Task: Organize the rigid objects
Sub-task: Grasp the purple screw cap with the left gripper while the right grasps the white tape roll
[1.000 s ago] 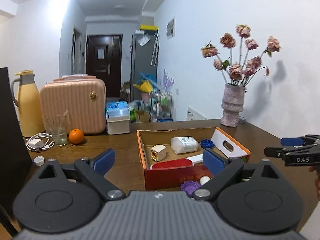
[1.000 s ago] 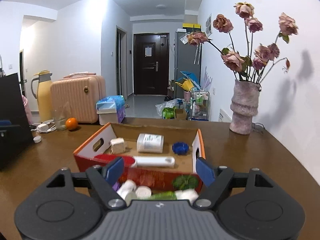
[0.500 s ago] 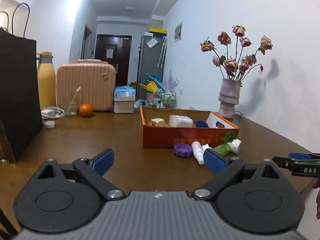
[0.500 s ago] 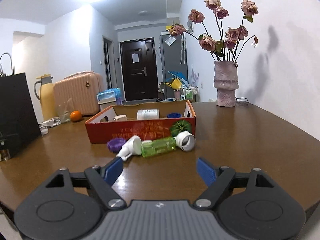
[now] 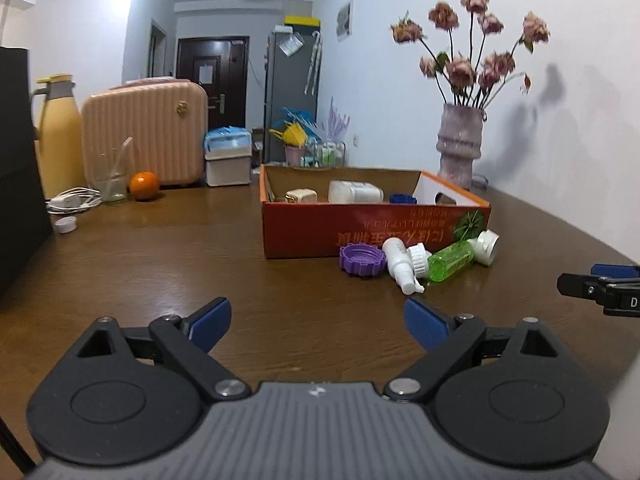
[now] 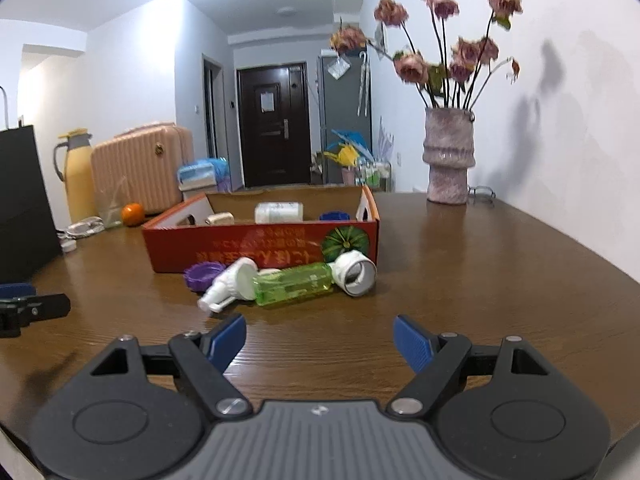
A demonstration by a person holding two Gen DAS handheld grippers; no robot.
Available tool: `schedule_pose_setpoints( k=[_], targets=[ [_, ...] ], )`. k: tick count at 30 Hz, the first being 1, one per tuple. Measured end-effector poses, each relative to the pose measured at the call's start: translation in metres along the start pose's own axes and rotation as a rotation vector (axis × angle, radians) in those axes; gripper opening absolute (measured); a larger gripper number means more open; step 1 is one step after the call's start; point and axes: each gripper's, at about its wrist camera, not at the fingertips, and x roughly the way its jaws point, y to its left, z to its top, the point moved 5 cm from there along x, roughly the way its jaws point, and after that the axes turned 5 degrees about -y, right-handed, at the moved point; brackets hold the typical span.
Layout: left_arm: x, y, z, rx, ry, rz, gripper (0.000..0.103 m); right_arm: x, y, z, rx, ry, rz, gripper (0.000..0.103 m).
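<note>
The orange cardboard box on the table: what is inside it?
Inside the orange cardboard box lie a white bottle, a small cream block and a blue cap. Its near wall hides the floor and anything lower.

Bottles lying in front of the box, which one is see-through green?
The green bottle, lying between the white spray bottle and the white cap; the others are opaque white.

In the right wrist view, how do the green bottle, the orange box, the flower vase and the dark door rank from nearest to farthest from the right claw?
1. Green bottle, lying just ahead.
2. Orange box, behind it.
3. Flower vase, far right on the table.
4. Dark door, down the hallway.
</note>
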Motion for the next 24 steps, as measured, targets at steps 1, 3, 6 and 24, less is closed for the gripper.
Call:
schedule_pose_setpoints(
  k=[1,3,6,24],
  targets=[
    [0.007,0.000,0.001,0.006,0.007,-0.003,0.092,0.008,-0.003,0.000,0.002,0.013,-0.004,0.080],
    [0.024,-0.001,0.002,0.010,0.027,-0.012,0.088,0.023,-0.010,0.002,0.000,0.035,-0.015,0.079],
    [0.052,-0.006,0.005,0.010,0.059,-0.039,0.086,0.047,-0.021,0.008,0.009,0.052,-0.016,0.080],
    [0.192,-0.027,0.015,0.012,0.227,-0.154,0.062,0.176,-0.057,0.026,0.114,0.145,0.083,0.072]
  ],
)
